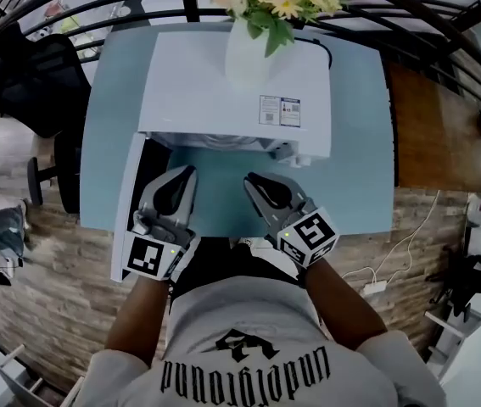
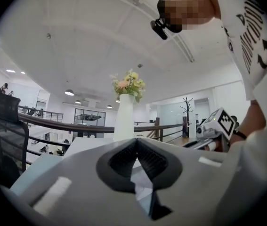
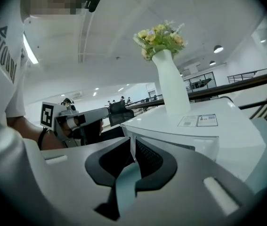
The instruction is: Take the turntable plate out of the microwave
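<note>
Squarely in front of the open microwave, a person holds two tools over the near edge of the pale blue counter, both aimed at the oven's mouth. The left hand-held gripper is clenched on nothing, its pads meeting at the tips. The right hand-held gripper is empty too, its pads parted by only a thin slit.

The turntable plate shows in no view. From above, the oven's white top covers the cavity, with a vase of flowers standing on it. Both gripper views take in the casing and its top, not the inside. Going by the task, the plate should lie flat on the cavity floor, straight ahead of both tools and toward the counter's far edge.

The door hangs swung out along the left side, just beside the left tool, so that side looks hemmed in. The right tool has bare counter on its outer side. Both tips stand about equally near the opening, and neither is inside it.

A round plate offers no long axis to line up with. The likely way in is level and forward to its nearest rim, with jaws that would first have to open wider than either pair stands now.
</note>
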